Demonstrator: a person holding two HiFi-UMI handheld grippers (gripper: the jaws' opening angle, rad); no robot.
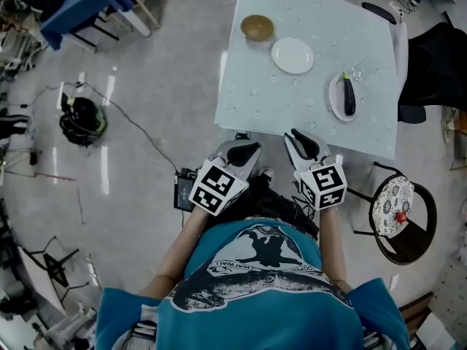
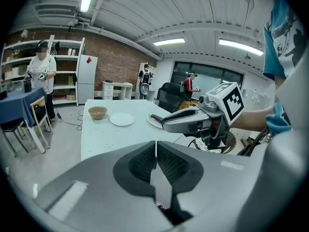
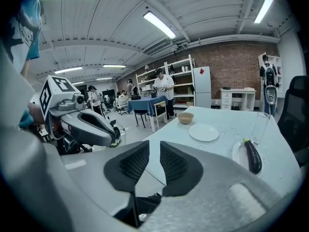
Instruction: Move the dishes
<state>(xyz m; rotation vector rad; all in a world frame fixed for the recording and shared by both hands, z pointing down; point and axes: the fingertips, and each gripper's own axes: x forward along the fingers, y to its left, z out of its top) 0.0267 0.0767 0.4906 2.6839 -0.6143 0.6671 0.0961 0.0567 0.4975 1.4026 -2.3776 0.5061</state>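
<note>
While both grippers hang just short of the near edge of the table [image 1: 255,100], low in the centre of the head view, the items stand as follows.

- Left gripper [image 1: 248,150]: jaws pressed together, pad against pad, nothing between them.
- Right gripper [image 1: 295,138]: jaws a narrow slit apart, nothing between them; only the tabletop shows through the gap.
- Brown bowl [image 1: 257,28]: upright, at the upper left of the table, near its far edge.
- White plate [image 1: 292,55]: bare, just to the lower right of the bowl and apart from it.
- Oval dish [image 1: 333,97]: at the right side of the table, bearing one aubergine [image 1: 349,97] laid lengthwise.
- Clear glass [image 3: 259,127]: upright, just beyond the oval dish.

Progress, as a judgement: no dish is held and all three rest flat on the table, well apart from either gripper. That arrangement fits dishes waiting to be carried elsewhere, and equally dishes already set down in their places. The pictures do not settle which.
</note>
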